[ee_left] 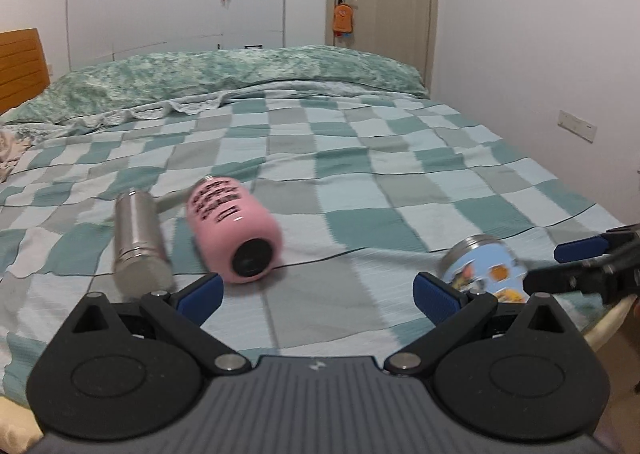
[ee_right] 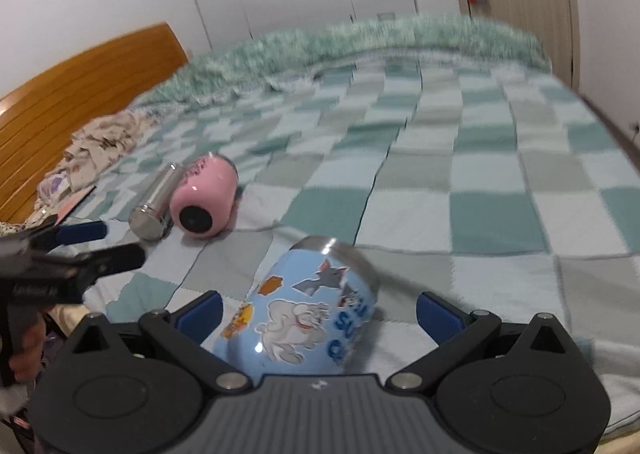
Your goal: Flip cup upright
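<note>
Lying on its side near the checked bedspread's [ee_right: 460,158] front edge, the light-blue cartoon-printed steel cup [ee_right: 308,310] sits between the right gripper's [ee_right: 320,314] spread fingers, untouched; the left gripper [ee_left: 318,296] gapes too, holding nothing.

We can make out little lettering. The pink cup [ee_left: 234,228], lying ahead and left of the left tongs, carries black printed lines too blurred to read. The blue cartoon cup [ee_right: 308,314], lying between the right tongs' fingers, shows blue letters "SU" above a partly cut-off second line we cannot read.
</note>
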